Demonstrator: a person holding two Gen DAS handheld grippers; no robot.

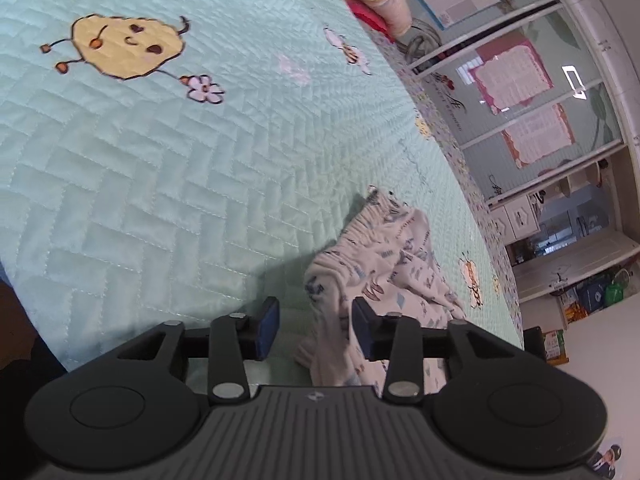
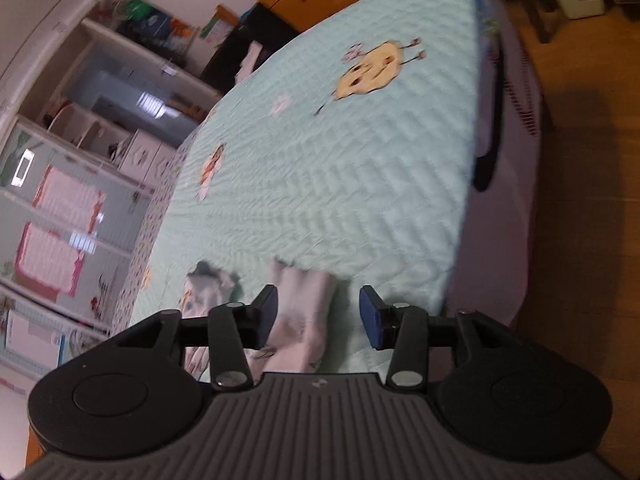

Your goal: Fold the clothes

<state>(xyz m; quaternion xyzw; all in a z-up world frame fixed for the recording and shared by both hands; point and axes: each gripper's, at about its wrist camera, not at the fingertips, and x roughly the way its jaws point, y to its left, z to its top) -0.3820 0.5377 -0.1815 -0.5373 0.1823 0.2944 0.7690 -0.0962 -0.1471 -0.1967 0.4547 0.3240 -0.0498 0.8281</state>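
1. Left wrist view: The left gripper (image 1: 316,326) hangs over a mint-green quilted bedspread (image 1: 168,168), its blue-padded jaws spread apart and pinching nothing. A crumpled pair of white printed children's trousers (image 1: 384,256) lies on the bedspread just ahead of the gripper and to the right of its centre line, the gathered waistband farthest from the tool. A fold of the cloth runs down into the gap between the jaws, close against the right pad; whether it touches that pad cannot be told. Far ahead to the left, a yellow cartoon figure (image 1: 124,46) is stitched into the bedspread. Beyond the right jaw stands a white wardrobe with glass doors (image 1: 520,92).

2. Right wrist view, blurred: The right gripper (image 2: 318,318) points down at the same bedspread (image 2: 340,184), its jaws spread with no cloth pinched. A pale section of the trousers (image 2: 300,320) lies in the gap just beside the left pad, well clear of the right pad. More bunched printed cloth sits beyond the left jaw. To the right of the tool the bedspread's edge drops to a wooden floor (image 2: 580,240).
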